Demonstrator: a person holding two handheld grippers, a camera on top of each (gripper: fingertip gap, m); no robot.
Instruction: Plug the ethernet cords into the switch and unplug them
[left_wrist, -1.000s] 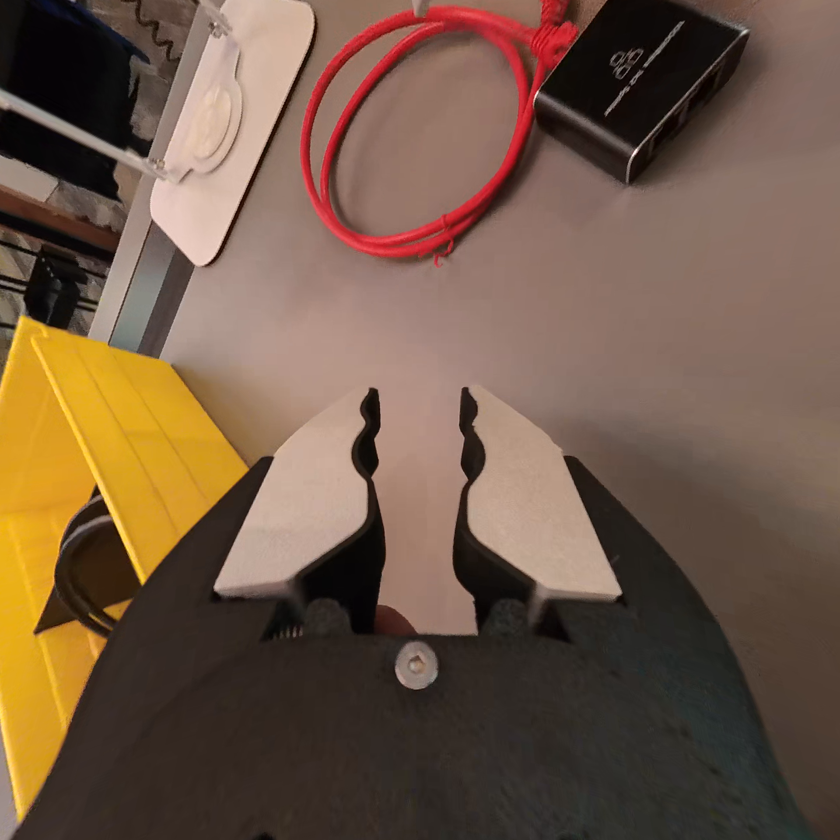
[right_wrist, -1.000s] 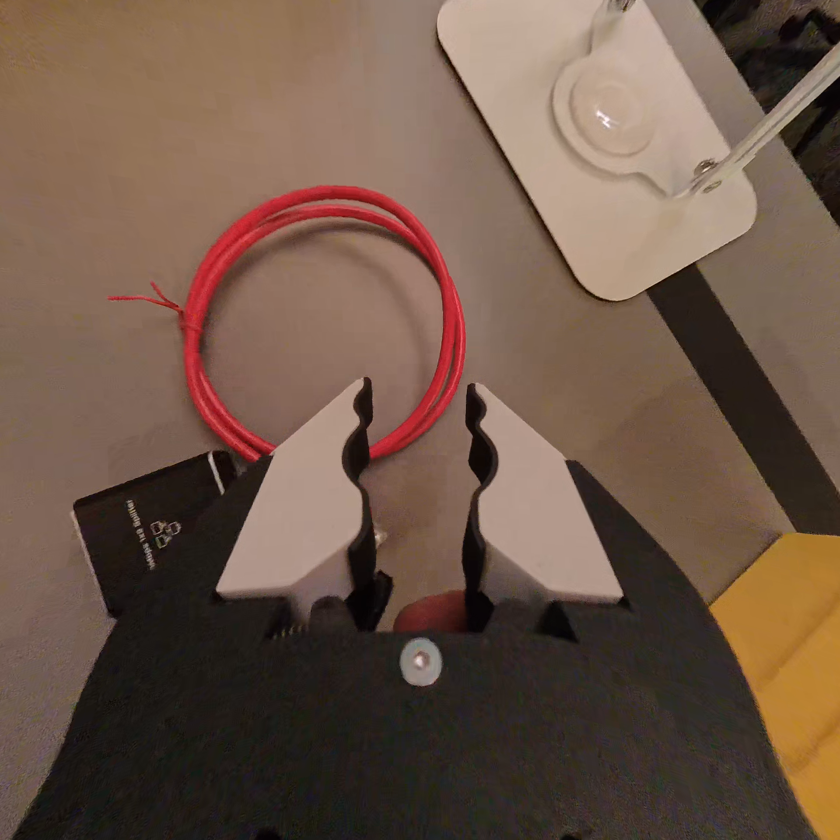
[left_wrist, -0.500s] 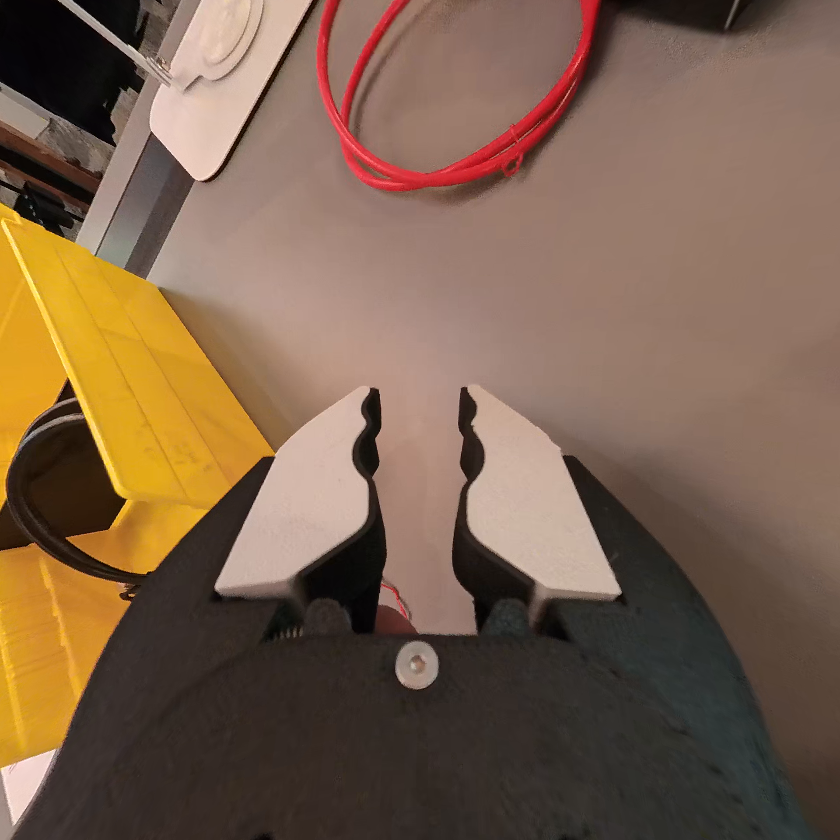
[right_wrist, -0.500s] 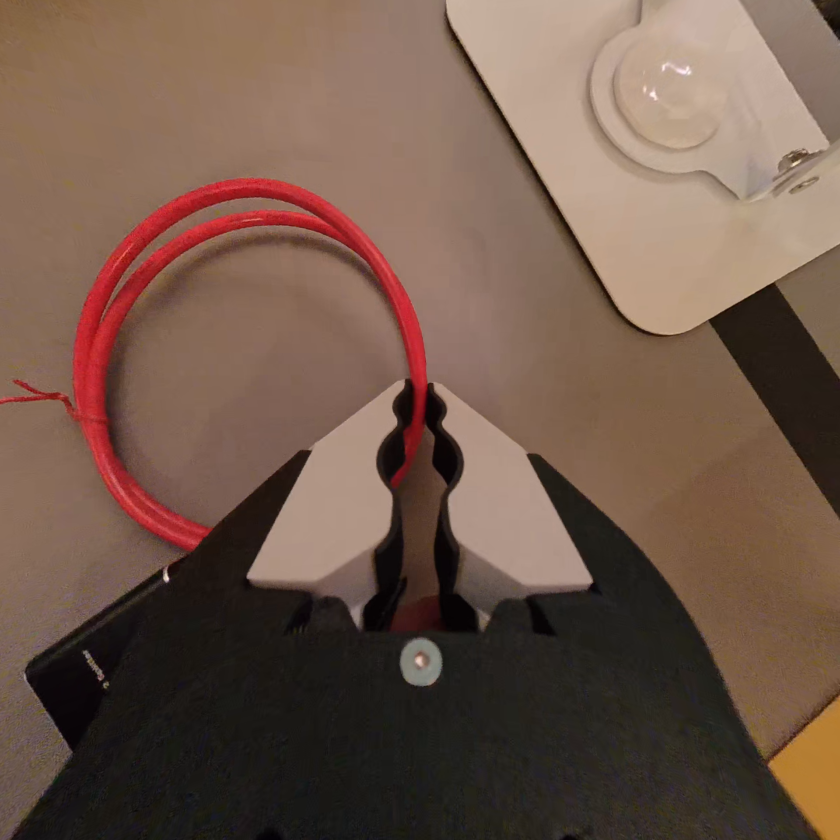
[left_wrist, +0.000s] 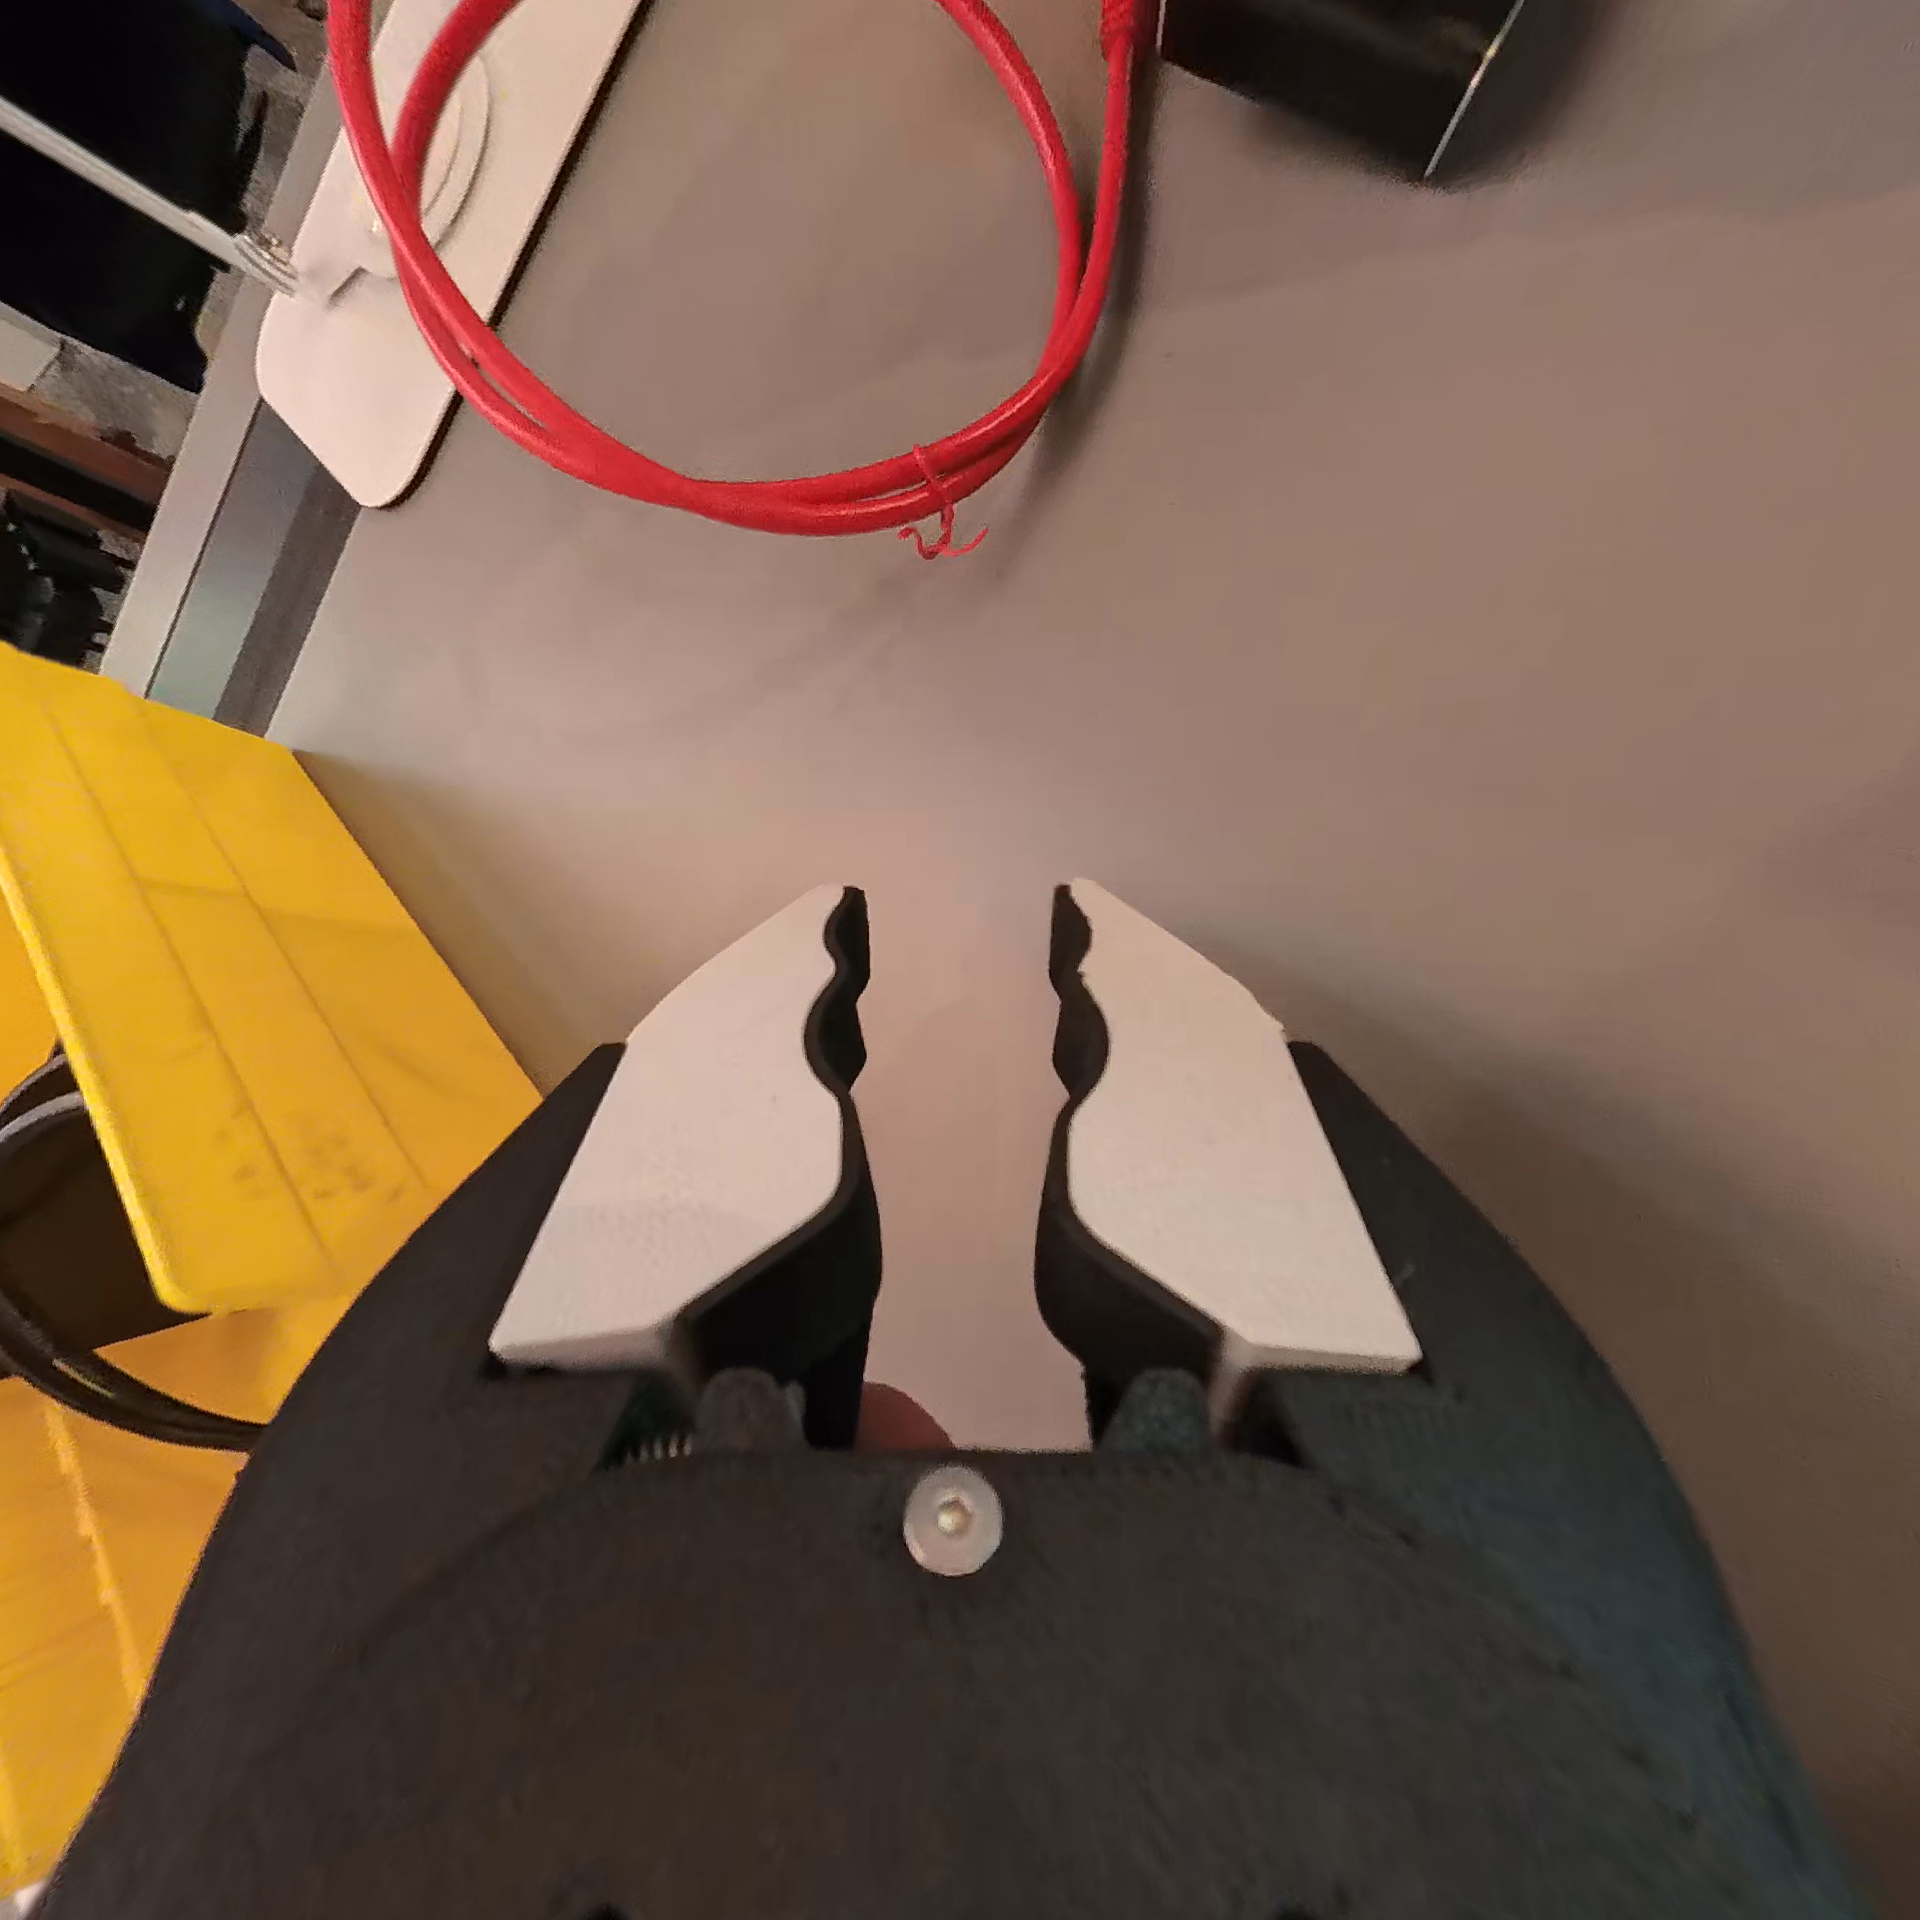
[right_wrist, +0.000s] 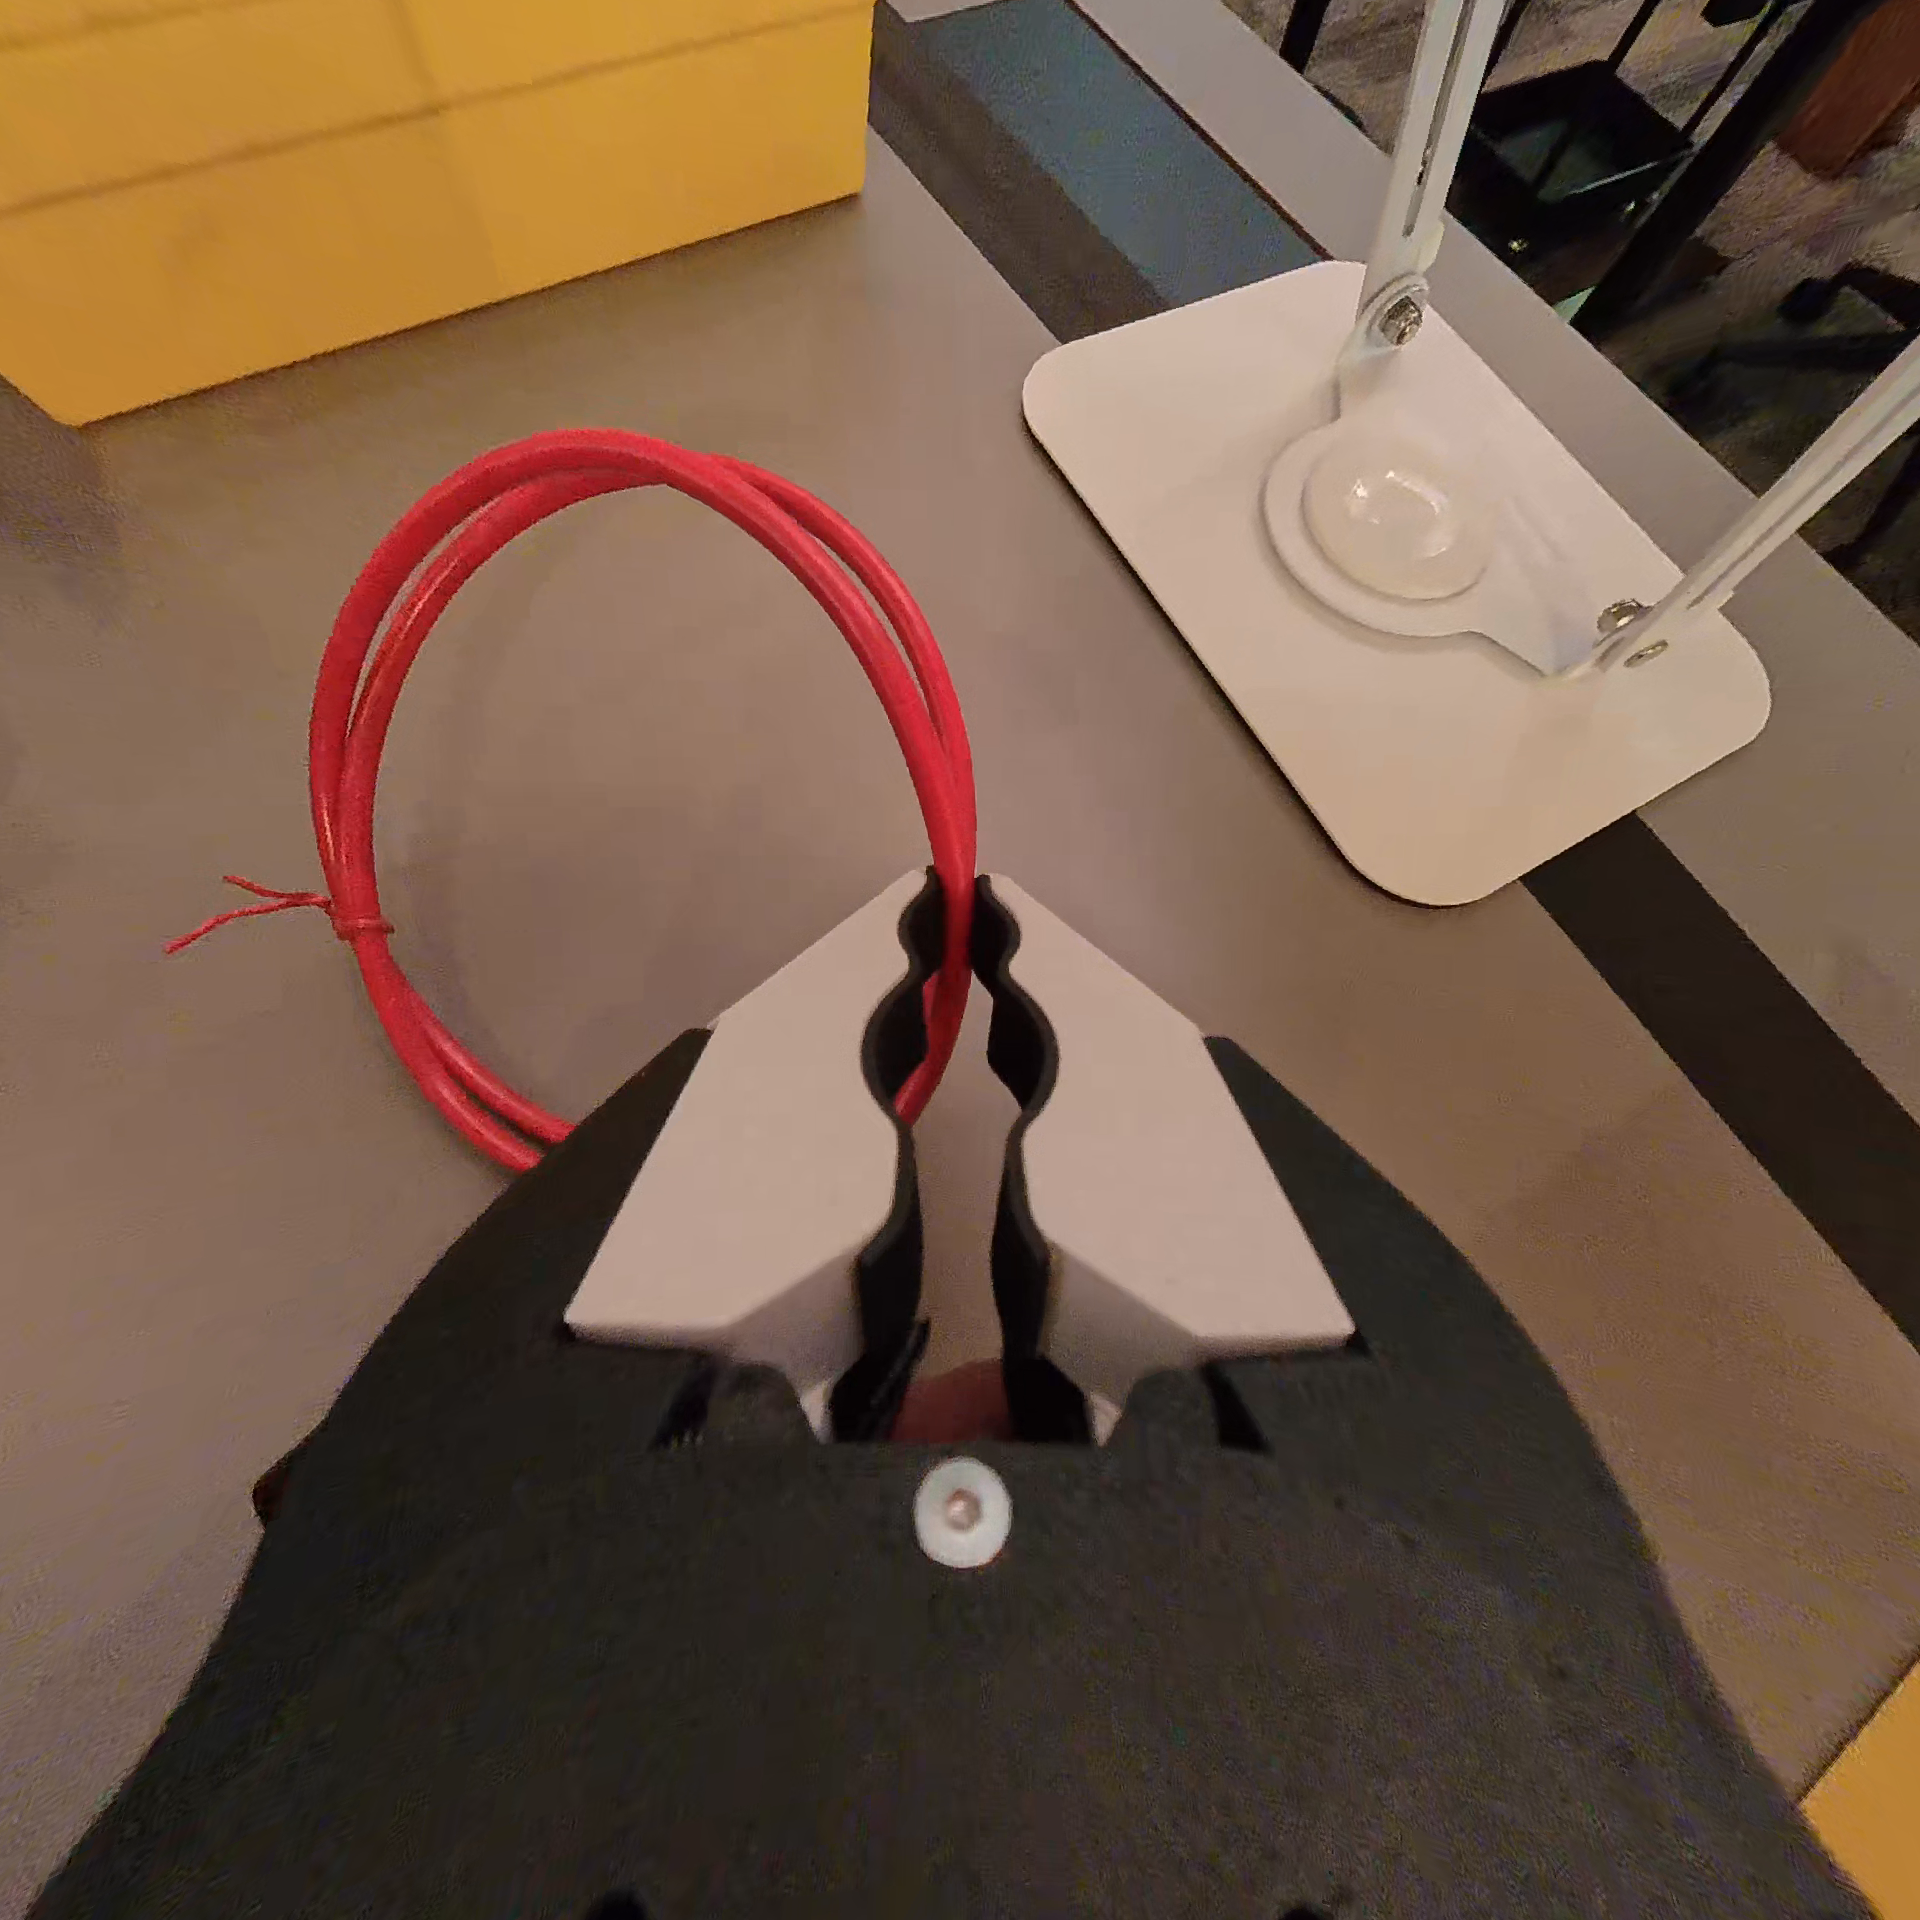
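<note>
Left wrist view
Left gripper (left_wrist: 958, 909): two pale fingers spread apart, nothing between them, above bare grey bench (left_wrist: 1455, 779).
Cord: one coiled red ethernet cord (left_wrist: 727, 488), two loops bound by a thin red tie, far ahead; its left arc crosses over the flat white lamp base (left_wrist: 343, 416).
Switch: one black box-shaped switch (left_wrist: 1340, 94) at the top edge, just right of the coil; only part of it shows and no ports are visible here.
Writing: none readable.
Surroundings: yellow plastic bin (left_wrist: 208, 1039) at left with a black cable at its edge.

Right wrist view
Right gripper (right_wrist: 951, 888): fingers closed on the red cord (right_wrist: 436, 551), pinching one strand at the tips; the coil stands up from the bench (right_wrist: 623, 779).
Lamp: one white base (right_wrist: 1226, 665) with a clear dome and two thin white arms, right of the coil.
Bin: yellow, top left (right_wrist: 416, 156).
Writing: none readable.
</note>
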